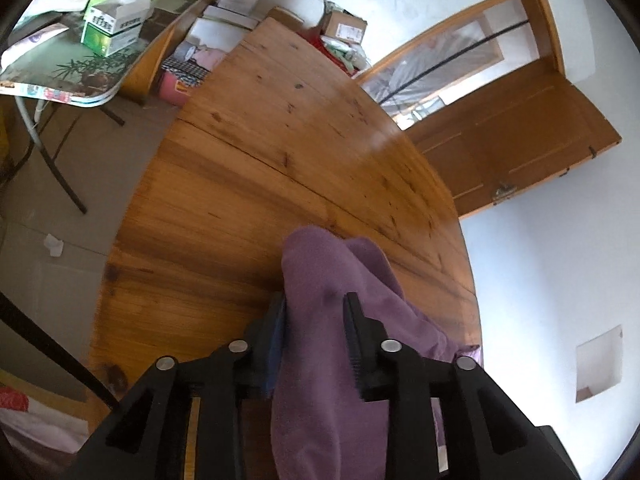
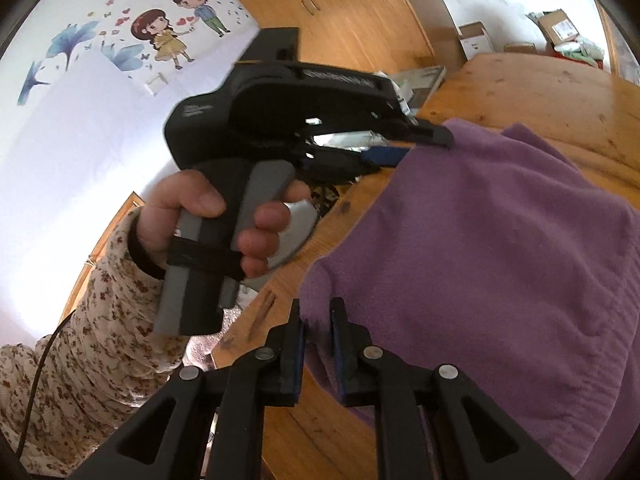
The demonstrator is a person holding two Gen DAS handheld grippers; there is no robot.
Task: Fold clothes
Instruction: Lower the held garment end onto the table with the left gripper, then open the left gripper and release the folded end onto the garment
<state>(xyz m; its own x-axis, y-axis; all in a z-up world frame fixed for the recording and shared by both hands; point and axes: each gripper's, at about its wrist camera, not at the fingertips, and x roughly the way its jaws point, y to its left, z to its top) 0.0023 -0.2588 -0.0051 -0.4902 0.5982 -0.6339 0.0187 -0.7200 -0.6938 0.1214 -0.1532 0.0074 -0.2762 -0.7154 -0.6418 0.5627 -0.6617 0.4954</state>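
One purple garment (image 2: 480,240) lies on the wooden table (image 1: 280,140), bunched up. Two grippers work it. The left gripper (image 1: 316,312) stands part open with a fold of the cloth loose between its fingers. The right gripper (image 2: 318,320), nearly closed, pinches the garment's near left corner

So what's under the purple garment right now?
The purple garment lies on the wooden table, which shows around its edges. Whatever sits beneath its middle is covered, so that can't be told.
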